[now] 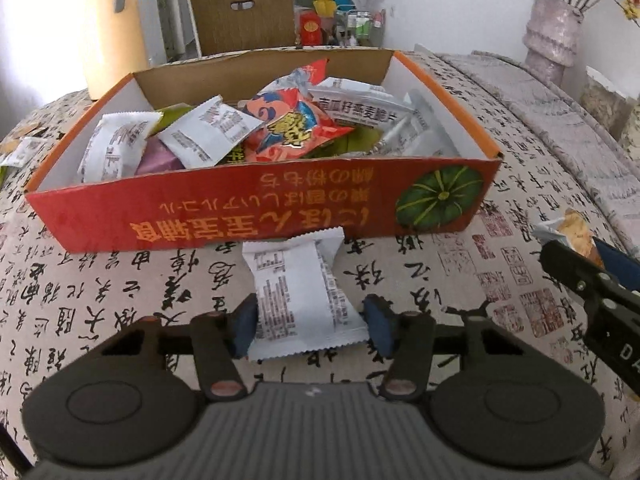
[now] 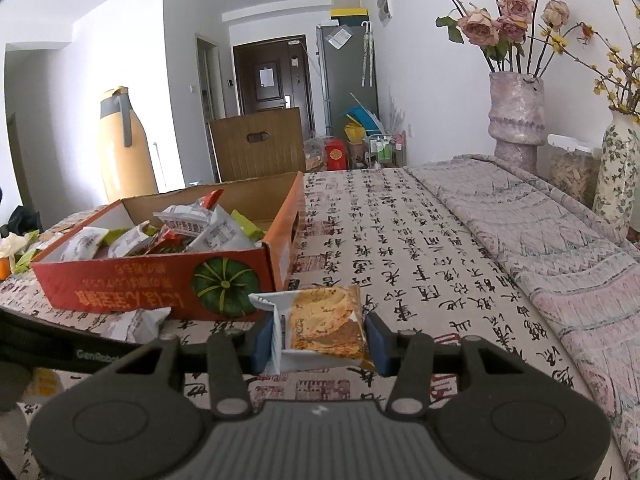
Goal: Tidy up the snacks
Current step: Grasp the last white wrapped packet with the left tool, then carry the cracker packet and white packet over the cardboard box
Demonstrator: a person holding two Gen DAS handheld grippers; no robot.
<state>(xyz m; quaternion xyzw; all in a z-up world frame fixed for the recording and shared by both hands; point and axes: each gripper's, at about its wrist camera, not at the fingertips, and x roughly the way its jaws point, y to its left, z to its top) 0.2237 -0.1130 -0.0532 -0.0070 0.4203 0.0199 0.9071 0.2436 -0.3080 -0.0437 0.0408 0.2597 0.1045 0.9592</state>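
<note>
An orange cardboard box (image 1: 280,208) full of snack packets stands on the table; it also shows in the right wrist view (image 2: 160,280). A white snack packet (image 1: 296,292) lies on the cloth in front of the box, between the pads of my left gripper (image 1: 310,326). The left pad touches it, the right pad stands slightly apart, so the jaws look open around it. My right gripper (image 2: 318,340) is shut on a cracker packet (image 2: 324,320), held right of the box; it shows at the right edge of the left wrist view (image 1: 576,236).
A calligraphy-print tablecloth (image 2: 420,248) covers the table, with a folded patterned cloth (image 2: 560,240) on the right. Two vases (image 2: 516,116) and a jar stand at the far right. More packets lie left of the box (image 1: 20,152). A wooden chair back (image 2: 256,144) stands behind the table.
</note>
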